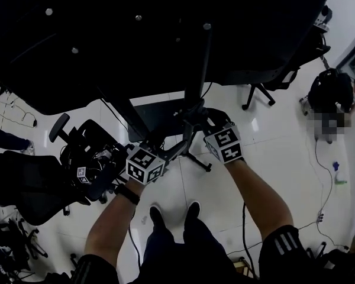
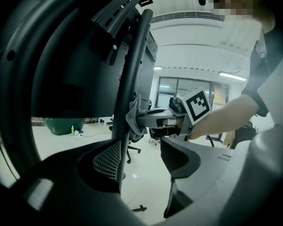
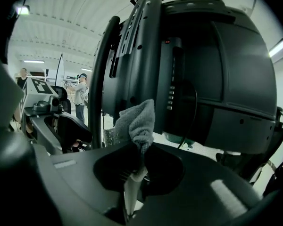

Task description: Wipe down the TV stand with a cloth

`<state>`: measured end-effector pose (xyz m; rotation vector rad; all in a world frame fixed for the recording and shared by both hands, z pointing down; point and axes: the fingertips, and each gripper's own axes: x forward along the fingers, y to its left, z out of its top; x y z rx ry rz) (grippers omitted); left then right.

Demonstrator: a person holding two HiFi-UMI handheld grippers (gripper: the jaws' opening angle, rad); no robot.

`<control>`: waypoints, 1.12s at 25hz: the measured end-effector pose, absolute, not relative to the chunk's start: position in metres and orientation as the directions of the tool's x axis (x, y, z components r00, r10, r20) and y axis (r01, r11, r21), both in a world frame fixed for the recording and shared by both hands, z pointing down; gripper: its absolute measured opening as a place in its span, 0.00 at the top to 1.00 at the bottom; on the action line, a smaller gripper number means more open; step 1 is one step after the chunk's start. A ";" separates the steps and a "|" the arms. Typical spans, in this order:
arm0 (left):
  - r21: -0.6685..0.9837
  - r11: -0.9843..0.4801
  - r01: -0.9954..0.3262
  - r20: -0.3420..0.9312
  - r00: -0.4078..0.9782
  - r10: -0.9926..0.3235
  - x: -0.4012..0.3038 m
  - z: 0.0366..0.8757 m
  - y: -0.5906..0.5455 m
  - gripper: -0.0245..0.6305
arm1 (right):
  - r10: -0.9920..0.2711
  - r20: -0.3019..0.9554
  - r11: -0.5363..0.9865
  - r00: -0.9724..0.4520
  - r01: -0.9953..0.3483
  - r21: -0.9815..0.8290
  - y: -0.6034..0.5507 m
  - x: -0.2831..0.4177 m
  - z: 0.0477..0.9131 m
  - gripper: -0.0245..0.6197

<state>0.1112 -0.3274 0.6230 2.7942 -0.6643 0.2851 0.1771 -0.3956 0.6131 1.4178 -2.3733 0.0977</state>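
At the foot of the mounted screen, over a white tiled floor:

- TV — dark back panel, the largest mass, carried high on the stand. Risk: a hard sideways push on the upright would rock the top-heavy set.
- TV stand — black upright running down to splayed legs; the thing being wiped. In the left gripper view the upright passes between the jaws, close to the left-hand pad.
- Office chair — close on the person's left. Risk: an elbow or a step back could catch it.
- Left gripper — jaws wide apart, holding nothing, straddling the upright. I cannot tell whether the pad touches it. Risk: if it does not steady the post, wiping pressure goes unopposed; if it closes carelessly, hard plastic may scuff the finish.
- Right gripper — jaws closed on the cloth's lower fold.
- Cloth — grey, bunched, its free upper end pressed to the upright below the screen. Risk: only a small fold is pinched, so a long stroke could drag it out.
- Cable — hanging on the rear panel, near the wipe path. Risk: a snag would tug it loose.
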 end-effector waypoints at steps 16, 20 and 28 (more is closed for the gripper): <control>0.304 -0.811 -0.500 0.388 0.843 -0.374 0.112 0.777 -0.328 0.53 | -0.721 0.568 0.531 -0.396 -0.843 0.087 -0.391 0.168 0.808 0.90; 0.322 -0.800 -0.506 0.408 0.837 -0.366 0.111 0.811 -0.321 0.53 | -0.690 0.616 0.530 -0.379 -0.845 0.074 -0.390 0.167 0.855 0.90; 0.380 -0.760 -0.527 0.418 0.831 -0.367 0.103 0.867 -0.305 0.53 | -0.646 0.690 0.496 -0.325 -0.866 0.057 -0.390 0.163 0.940 0.90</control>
